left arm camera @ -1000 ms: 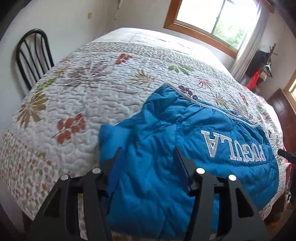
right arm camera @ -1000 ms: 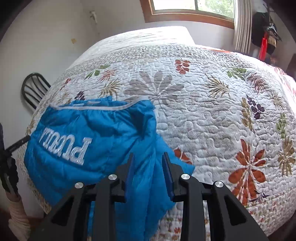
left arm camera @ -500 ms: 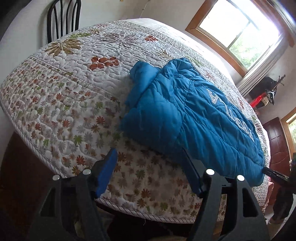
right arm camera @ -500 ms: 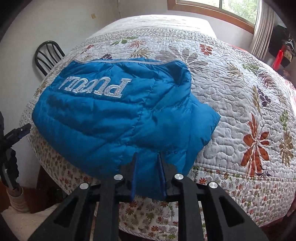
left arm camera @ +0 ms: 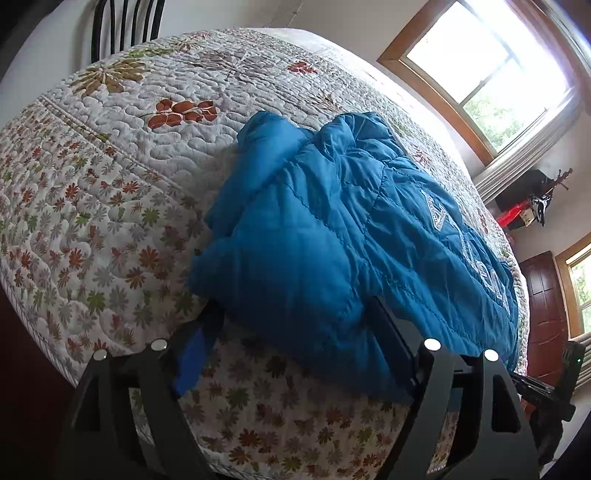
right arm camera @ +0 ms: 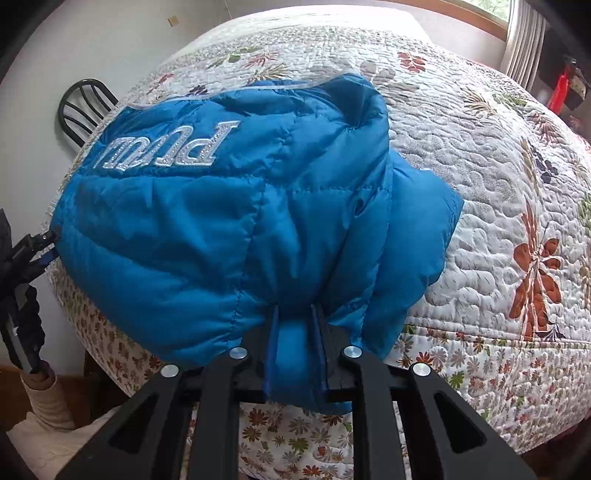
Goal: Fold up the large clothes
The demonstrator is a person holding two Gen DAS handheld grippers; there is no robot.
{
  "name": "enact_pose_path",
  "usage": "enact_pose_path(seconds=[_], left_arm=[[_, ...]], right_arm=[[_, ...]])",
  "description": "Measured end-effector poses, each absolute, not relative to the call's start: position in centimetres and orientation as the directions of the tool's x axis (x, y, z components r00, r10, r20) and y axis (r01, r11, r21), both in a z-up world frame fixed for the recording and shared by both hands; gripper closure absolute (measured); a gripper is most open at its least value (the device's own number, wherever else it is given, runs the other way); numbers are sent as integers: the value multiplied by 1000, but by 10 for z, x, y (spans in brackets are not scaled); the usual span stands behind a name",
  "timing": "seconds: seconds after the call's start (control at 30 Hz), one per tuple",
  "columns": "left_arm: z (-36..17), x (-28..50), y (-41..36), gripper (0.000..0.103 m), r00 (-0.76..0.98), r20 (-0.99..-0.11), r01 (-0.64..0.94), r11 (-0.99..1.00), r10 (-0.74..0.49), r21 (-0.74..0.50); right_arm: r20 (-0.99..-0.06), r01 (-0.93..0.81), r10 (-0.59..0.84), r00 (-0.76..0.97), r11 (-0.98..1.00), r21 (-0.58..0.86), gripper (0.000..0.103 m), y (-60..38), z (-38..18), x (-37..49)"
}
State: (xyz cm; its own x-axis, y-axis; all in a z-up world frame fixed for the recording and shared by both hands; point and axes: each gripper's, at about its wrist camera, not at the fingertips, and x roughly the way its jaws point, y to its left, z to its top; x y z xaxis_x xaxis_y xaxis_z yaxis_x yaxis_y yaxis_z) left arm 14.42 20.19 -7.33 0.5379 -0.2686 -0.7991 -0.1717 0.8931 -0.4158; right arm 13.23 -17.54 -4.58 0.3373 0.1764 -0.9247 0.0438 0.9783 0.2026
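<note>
The blue puffer jacket [right arm camera: 236, 221] lies folded at the near edge of the quilted bed [right arm camera: 480, 147], its lower hem spilling over the side. The right gripper [right arm camera: 295, 325] is clenched on a bunched fold of that hem, its jaws having just been closing. The left gripper [left arm camera: 295, 325] has just been opening — its fingers [left arm camera: 192, 354] stand wide apart with the jacket's corner draped between them, unpinched — and bare quilt stretches away toward the window [left arm camera: 491, 62] and the chair [left arm camera: 122, 26].

The left tongs [left arm camera: 295, 325] point steeply down with jaws spread wide, having just been opening, straddling the jacket [left arm camera: 314, 236] edge without pressing it, while the right tongs [right arm camera: 295, 317], jaws just closing, pinch a bunched fold of it.
</note>
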Motion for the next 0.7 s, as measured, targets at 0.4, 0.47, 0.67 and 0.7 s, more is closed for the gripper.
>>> enact_pose_path(seconds=[0.4, 0.47, 0.67, 0.7], left_arm=[[-86, 153, 198, 46, 551, -783, -174, 877, -290, -448], [-88, 151, 199, 54, 555, -771, -169, 866, -312, -471], [-93, 147, 201, 57, 567, -753, -151, 857, -333, -493], [-94, 147, 201, 57, 567, -752, -149, 855, -337, -496]], right_arm=[[-939, 34, 172, 296, 981, 191, 88, -171, -59, 146], [-940, 36, 178, 290, 980, 197, 88, -171, -60, 147], [-940, 37, 188, 284, 978, 206, 88, -172, -63, 150], [-940, 36, 190, 284, 977, 208, 88, -172, -63, 151]])
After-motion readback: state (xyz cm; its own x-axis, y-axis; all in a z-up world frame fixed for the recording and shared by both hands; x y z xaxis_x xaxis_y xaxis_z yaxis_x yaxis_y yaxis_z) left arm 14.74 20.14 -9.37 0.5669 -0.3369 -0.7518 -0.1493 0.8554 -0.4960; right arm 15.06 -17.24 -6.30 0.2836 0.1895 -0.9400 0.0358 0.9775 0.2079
